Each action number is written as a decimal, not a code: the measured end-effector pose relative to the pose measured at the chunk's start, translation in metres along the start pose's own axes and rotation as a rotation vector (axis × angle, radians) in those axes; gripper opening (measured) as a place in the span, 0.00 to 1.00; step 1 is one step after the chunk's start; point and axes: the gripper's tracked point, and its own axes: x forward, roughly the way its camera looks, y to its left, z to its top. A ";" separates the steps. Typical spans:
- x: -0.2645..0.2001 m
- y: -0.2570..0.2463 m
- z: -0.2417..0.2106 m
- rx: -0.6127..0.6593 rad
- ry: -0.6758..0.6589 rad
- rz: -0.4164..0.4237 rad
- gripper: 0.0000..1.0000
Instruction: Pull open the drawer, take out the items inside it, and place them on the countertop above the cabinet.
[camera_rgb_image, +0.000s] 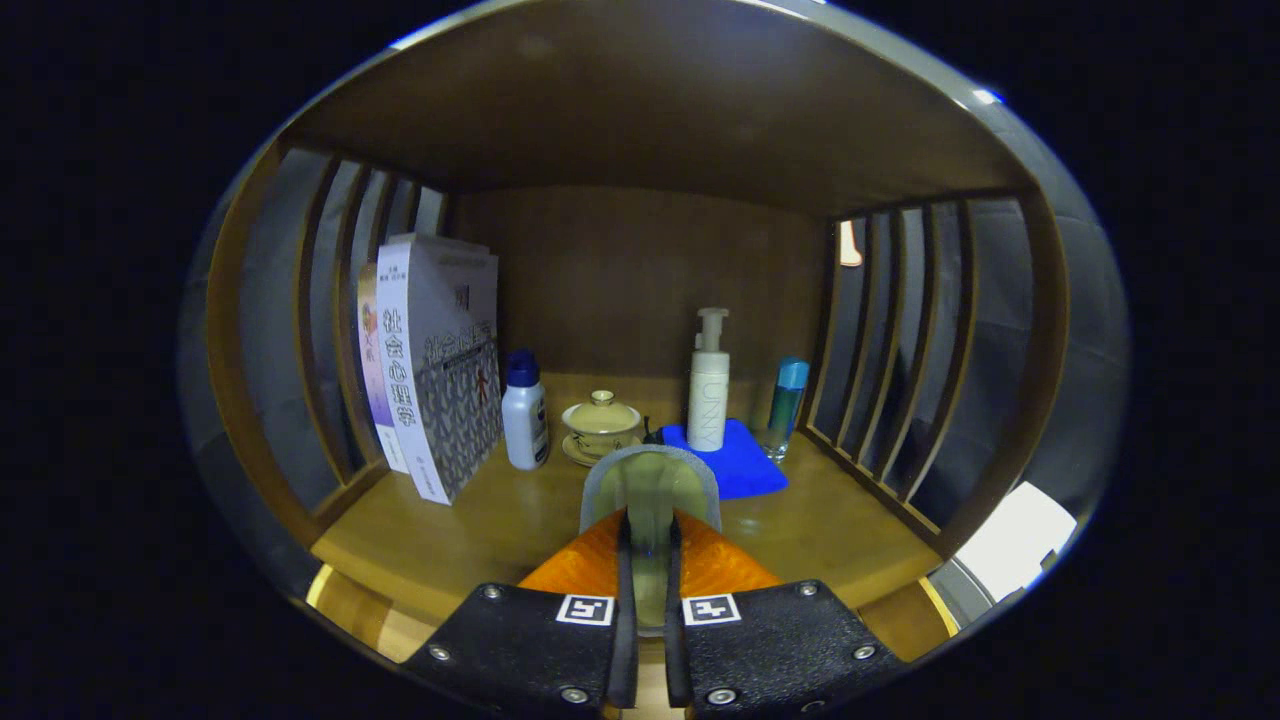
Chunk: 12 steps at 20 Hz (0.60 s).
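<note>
- The gripper at the bottom middle squeezes a pale flat thing, likely from the drawer.
- It hangs over the wooden bench.
- Next I think: set it down gently, clear of the lidded cup and blue cloth.

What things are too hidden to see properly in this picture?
- Gripper: its fingers clamp a thin grey-edged item seen edge-on; what it is can't be told.
- Lidded cup: its saucer's front is hidden behind that item.
- Blue cloth: the pump bottle covers part of it.
</note>
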 end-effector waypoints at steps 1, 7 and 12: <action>0.007 0.000 -0.005 -0.022 0.013 0.001 0.11; 0.030 0.000 -0.008 -0.025 0.022 0.017 0.20; 0.026 0.005 -0.005 0.002 -0.005 0.059 0.58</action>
